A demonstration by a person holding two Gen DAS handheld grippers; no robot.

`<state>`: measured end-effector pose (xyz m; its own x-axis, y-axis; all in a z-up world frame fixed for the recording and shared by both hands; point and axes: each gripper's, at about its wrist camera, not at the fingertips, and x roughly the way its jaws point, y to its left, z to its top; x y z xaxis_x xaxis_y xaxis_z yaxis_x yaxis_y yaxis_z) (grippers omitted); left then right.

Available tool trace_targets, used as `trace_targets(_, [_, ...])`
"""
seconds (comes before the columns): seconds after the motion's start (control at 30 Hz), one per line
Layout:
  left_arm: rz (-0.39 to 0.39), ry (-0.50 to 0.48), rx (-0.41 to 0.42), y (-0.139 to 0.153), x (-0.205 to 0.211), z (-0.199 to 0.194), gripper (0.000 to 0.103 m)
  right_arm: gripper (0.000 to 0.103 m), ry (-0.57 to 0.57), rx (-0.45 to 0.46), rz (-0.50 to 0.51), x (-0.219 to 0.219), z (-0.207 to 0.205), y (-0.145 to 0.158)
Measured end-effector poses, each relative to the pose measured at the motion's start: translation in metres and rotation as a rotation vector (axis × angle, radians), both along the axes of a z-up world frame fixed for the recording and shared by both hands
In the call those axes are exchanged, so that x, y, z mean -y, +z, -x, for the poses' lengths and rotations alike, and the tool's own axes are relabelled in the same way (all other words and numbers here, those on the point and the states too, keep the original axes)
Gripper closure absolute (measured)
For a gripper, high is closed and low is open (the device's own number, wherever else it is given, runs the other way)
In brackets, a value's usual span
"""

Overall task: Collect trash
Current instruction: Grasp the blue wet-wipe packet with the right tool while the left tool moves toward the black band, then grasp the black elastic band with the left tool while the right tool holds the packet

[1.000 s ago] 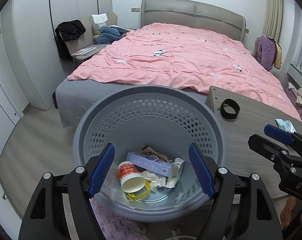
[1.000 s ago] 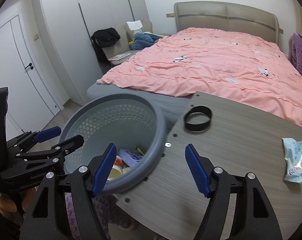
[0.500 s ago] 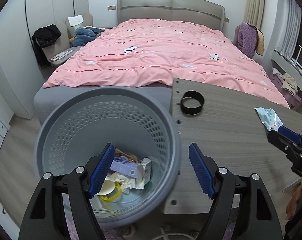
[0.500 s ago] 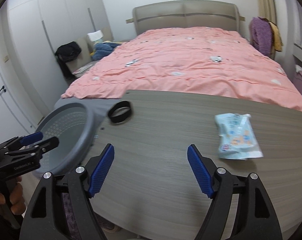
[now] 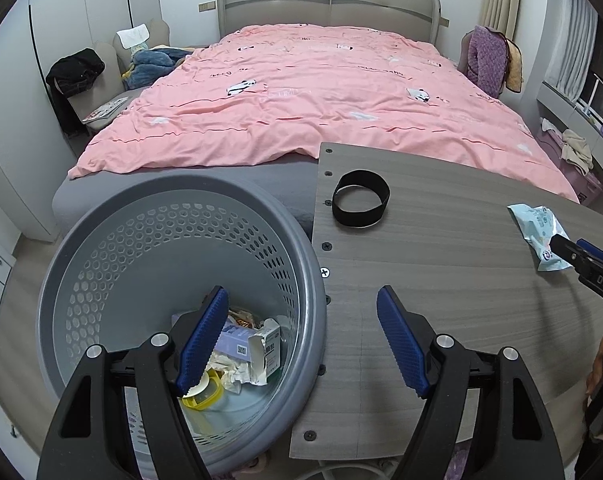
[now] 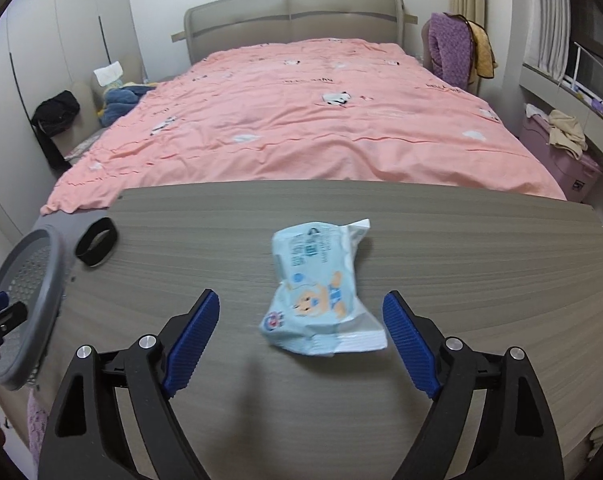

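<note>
A crumpled light-blue wipes packet (image 6: 321,292) lies on the grey wooden table (image 6: 461,248). My right gripper (image 6: 301,340) hovers just in front of it, its jaws still opening, with the packet's near end reaching between the blue pads untouched. The same packet (image 5: 539,232) shows at the table's right edge in the left wrist view. My left gripper (image 5: 301,340) stands open and empty, straddling the rim of the grey perforated basket (image 5: 101,248). The basket holds a small carton (image 5: 267,346), crumpled paper and a yellow ring.
A black ring (image 5: 360,197) lies on the table near its left corner. The basket (image 6: 33,304) stands beside the table's left end. Behind the table is a bed with a pink duvet (image 6: 301,120). A chair with clothes (image 5: 77,76) stands at the far left.
Both grippers have swung right. The right one left the basket rim and now faces the blue packet with wider jaws. The left one now straddles the basket's rim.
</note>
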<state>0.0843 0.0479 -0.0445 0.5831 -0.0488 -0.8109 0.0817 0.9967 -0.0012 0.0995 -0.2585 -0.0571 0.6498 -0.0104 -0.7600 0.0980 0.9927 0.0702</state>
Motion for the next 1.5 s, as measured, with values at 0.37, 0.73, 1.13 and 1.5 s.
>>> trace_targets(0.37, [-0.011,-0.007,-0.008,-0.004,0.009,-0.020,0.030,0.027,-0.032,-0.072,0.043,0.009,-0.028,-0.024])
trace_targets(0.73, [0.003,-0.045,-0.040,-0.011,0.031,-0.041,0.030,0.051,-0.009,-0.047,-0.025,0.017,-0.026,-0.025])
trace_targets(1.13, [0.037,-0.070,-0.104,-0.021,0.053,-0.080,0.030,0.051,0.032,0.030,-0.152,0.023,-0.007,-0.005])
trace_targets(1.5, [0.004,-0.049,-0.135,-0.038,0.063,-0.111,0.030,0.051,0.049,0.067,-0.203,0.027,0.010,0.000])
